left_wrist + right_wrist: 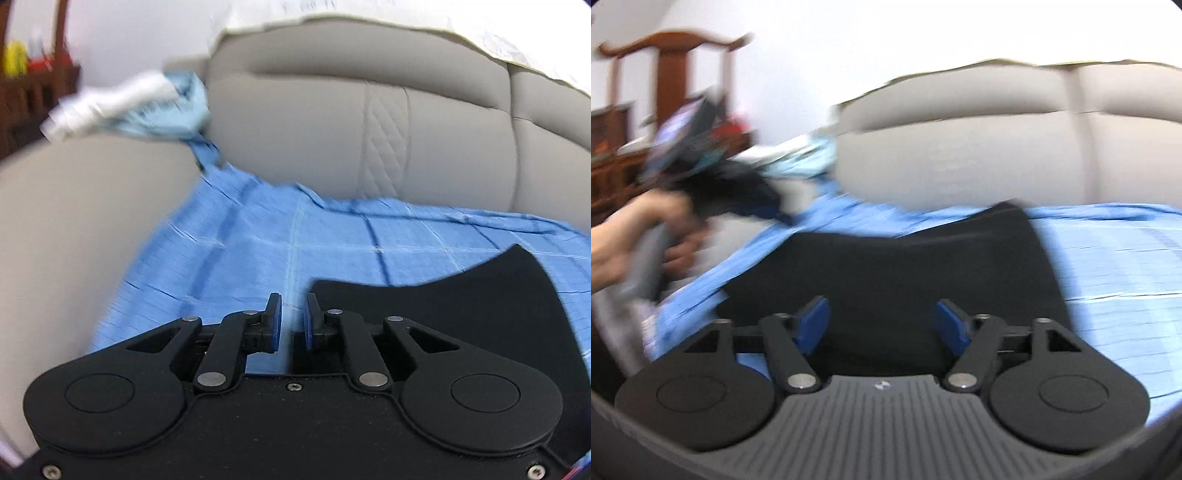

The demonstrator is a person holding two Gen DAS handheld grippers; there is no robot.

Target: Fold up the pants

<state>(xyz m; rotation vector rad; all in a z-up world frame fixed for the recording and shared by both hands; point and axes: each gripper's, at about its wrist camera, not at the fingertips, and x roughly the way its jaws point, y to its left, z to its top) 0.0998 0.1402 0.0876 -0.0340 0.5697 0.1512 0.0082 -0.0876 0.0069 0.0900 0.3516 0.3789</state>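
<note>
Black pants [480, 306] lay on a blue checked sheet [258, 240] over the grey sofa [314, 122].
Left tongs [293, 321] were nearly closed with a narrow gap, gripping nothing, just beside the pants' left edge. Right tongs [882, 325] were spread wide, released, hovering over the pants [905, 266]. The sheet [1108, 266] bunched up toward the sofa back [960, 147]; both views were motion-blurred.

Black pants [894, 273] flat on blue cloth, no creases.
</note>
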